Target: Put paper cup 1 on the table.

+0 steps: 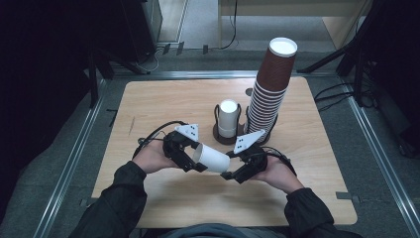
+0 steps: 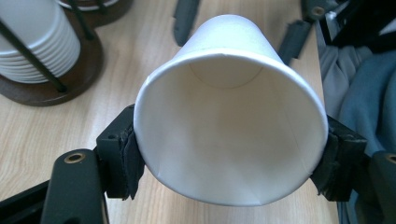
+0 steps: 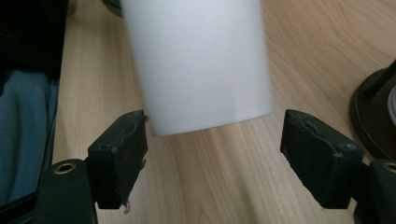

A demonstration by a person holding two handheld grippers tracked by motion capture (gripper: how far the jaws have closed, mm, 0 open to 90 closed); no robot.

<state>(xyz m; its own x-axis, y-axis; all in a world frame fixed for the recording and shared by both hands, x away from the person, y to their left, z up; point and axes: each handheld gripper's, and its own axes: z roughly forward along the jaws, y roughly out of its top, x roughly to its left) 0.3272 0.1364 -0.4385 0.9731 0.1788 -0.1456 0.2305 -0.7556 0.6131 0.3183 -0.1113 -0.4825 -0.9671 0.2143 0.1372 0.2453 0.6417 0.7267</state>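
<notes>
A white paper cup (image 1: pixel 212 159) is held sideways just above the wooden tabletop (image 1: pixel 148 99), clenched near its rim by the left claw (image 2: pixel 229 158). At the cup's base, the right claw (image 3: pixel 215 158) is seen released, its jaws spread either side. Behind, 1 white cup stack (image 1: pixel 228 118) and 1 brown cup stack (image 1: pixel 270 84) are standing.

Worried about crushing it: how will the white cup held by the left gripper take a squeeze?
The white cup looks thin-walled, so it probably dents easily; its rim already seems slightly out of round between the left gripper's fingers. Empty, it's likely very light.
</notes>
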